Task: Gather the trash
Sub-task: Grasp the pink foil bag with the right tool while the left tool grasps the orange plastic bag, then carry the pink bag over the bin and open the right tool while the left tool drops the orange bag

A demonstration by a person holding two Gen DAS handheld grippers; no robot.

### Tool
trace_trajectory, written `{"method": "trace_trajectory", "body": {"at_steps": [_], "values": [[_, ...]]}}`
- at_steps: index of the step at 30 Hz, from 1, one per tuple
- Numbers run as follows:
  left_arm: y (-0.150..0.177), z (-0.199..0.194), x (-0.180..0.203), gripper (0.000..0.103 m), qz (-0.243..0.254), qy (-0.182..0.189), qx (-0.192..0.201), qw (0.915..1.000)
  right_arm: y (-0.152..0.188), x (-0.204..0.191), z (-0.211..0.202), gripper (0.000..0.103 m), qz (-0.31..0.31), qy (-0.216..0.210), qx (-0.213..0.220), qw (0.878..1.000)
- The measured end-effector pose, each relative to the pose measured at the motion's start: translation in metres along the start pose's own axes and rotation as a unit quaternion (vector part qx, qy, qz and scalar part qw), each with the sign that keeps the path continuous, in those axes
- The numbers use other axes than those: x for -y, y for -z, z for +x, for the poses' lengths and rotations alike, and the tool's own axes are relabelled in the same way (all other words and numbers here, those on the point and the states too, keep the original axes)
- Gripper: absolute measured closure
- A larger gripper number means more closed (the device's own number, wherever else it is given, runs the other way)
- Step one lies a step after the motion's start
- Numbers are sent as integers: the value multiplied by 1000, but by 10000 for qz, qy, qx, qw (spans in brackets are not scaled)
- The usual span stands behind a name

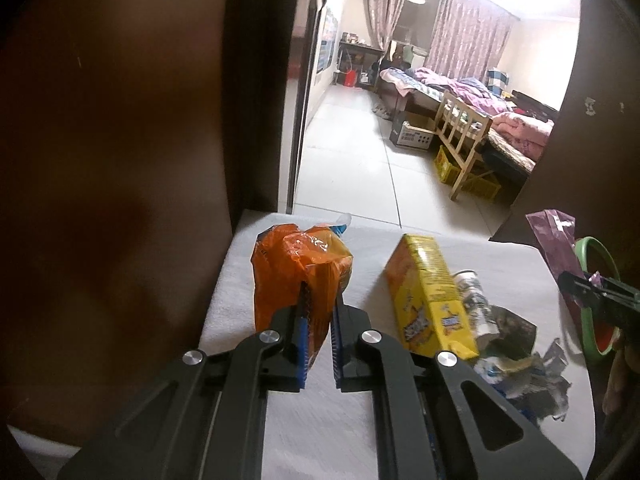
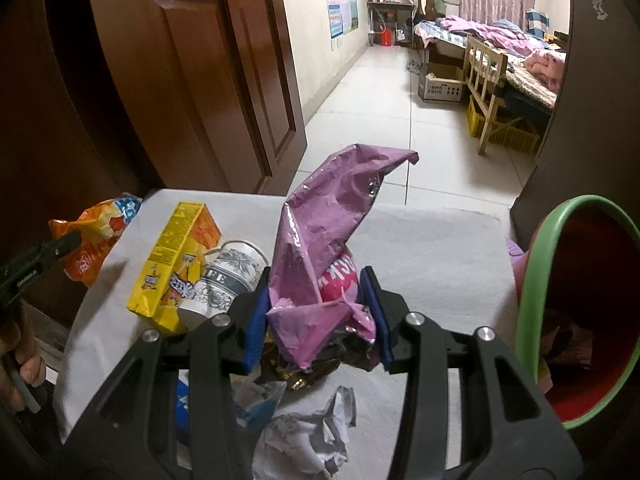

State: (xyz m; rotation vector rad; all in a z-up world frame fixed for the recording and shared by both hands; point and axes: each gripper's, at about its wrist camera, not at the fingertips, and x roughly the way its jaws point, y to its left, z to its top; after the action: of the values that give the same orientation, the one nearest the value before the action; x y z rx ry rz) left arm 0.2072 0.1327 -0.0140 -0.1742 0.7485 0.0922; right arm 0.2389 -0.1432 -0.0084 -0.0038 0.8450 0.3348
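Left hand-held gripper (image 1: 318, 304) clamped a crinkled orange plastic snack bag (image 1: 298, 268); right hand-held gripper (image 2: 318, 312) pinched a crumpled purple foil bag (image 2: 332, 240), both above the white-covered table (image 2: 432, 256) beside a green-rimmed red bin (image 2: 536, 280).

A crowded middle of the white worktop (image 2: 432, 256): a yellow carton (image 2: 172, 264) on its side, a printed paper cup (image 2: 232, 276) touching it and crumpled wrappers (image 2: 308, 436) toward the near edge block the way. The far right stretch of cloth lies bare, open to passage up to the green-rimmed bin (image 2: 536, 280) (tipped, mouth facing in) at the right edge. A brown door (image 2: 192, 80) walls off the far left corner; tiled floor (image 2: 372, 92) opens beyond the far edge.
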Motion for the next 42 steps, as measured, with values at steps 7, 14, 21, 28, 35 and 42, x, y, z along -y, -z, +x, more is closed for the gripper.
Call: {"method": "trace_trajectory", "body": {"at_steps": [7, 14, 21, 28, 35, 42], "values": [[-2, -30, 17, 97, 162, 107, 88, 9998, 2, 6, -23, 61, 90, -8, 168, 9998], [-5, -49, 44, 97, 301, 349, 196, 9987, 20, 14, -49, 61, 121, 69, 193, 9997], [-10, -64, 96, 97, 663, 742, 260, 9947, 30, 33, -74, 61, 264, 228, 271, 9990], [-11, -65, 156, 97, 971, 1165, 234, 9882, 33, 66, -97, 61, 596, 415, 486, 9962], [-10, -62, 209, 97, 1247, 1523, 143, 9803, 39, 107, -114, 61, 973, 689, 706, 9904], [-5, -51, 262, 97, 1443, 1909, -3, 9709, 55, 154, -125, 61, 1291, 967, 714, 9843]]}}
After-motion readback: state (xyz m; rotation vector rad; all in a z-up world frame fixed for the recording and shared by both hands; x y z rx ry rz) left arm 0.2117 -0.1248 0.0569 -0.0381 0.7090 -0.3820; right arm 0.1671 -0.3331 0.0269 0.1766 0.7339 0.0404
